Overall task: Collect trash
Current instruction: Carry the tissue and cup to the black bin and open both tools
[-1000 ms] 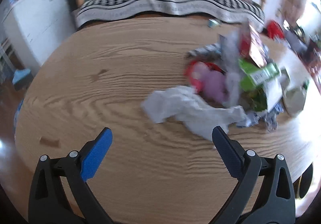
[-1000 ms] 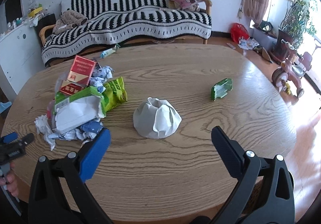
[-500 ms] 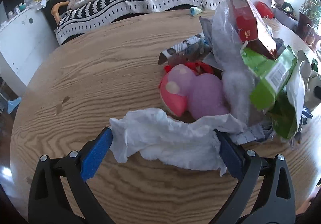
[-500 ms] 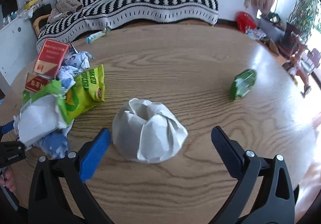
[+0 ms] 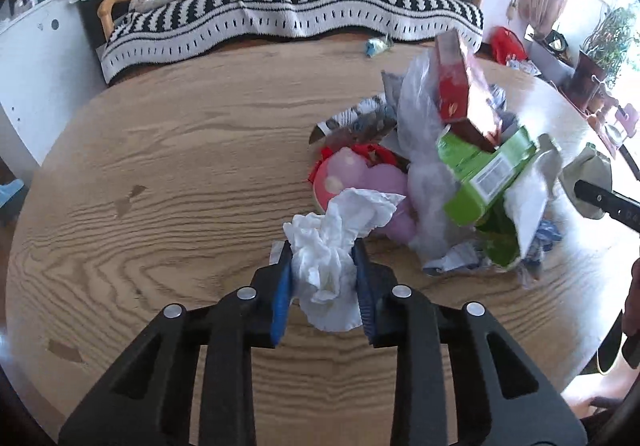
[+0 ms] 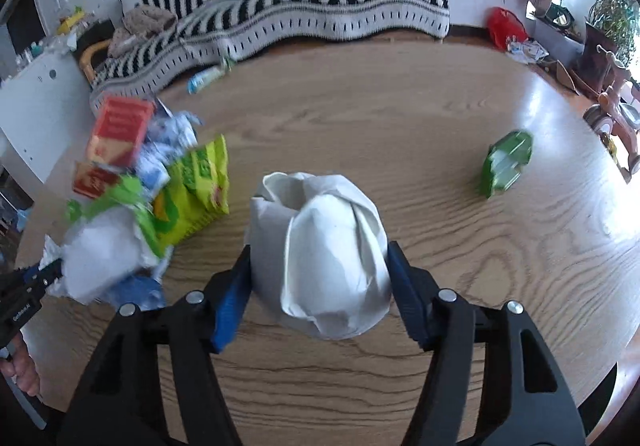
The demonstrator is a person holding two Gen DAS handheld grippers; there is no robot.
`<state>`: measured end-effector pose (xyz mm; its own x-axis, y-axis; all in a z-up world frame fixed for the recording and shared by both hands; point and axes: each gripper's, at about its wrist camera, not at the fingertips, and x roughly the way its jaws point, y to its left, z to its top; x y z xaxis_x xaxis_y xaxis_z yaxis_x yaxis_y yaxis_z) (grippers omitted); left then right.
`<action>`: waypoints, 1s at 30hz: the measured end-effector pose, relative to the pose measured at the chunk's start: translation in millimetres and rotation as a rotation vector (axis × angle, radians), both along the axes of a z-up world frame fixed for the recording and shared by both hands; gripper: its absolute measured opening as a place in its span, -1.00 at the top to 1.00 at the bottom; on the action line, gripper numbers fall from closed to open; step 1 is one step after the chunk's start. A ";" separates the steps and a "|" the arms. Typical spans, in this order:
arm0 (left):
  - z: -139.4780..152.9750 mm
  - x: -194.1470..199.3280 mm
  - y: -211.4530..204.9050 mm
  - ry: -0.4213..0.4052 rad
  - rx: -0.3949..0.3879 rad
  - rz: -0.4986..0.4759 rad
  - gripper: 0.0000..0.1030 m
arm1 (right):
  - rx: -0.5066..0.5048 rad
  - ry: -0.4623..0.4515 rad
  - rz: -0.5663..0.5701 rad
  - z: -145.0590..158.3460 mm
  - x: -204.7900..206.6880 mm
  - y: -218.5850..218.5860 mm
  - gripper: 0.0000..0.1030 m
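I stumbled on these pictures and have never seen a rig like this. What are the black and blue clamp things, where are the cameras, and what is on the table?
There is no robot here. A person holds a pair of hand-operated tongs in each hand, and a wide-angle camera on each one looks forward along its two blue-padded fingers.

The left view shows the left tongs. Their jaws have just been closing, and the pads now squeeze a crumpled white tissue.

The right view shows the right tongs, which have also just been closing, with a crushed white paper wad between the pads, which look to be touching its sides.

Everything lies on a round wooden table. A pile of trash, boxes, wrappers and bags, has been gathered there. A green packet lies apart from it, not yet collected. Behind the table stands a striped sofa.
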<state>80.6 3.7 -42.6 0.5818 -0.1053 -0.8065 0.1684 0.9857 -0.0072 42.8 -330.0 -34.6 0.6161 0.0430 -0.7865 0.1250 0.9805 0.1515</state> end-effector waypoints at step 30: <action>-14.9 -200.1 -501.1 0.108 -0.276 -0.793 0.46 | 0.006 0.025 -0.788 -15.6 -351.9 -380.6 -0.24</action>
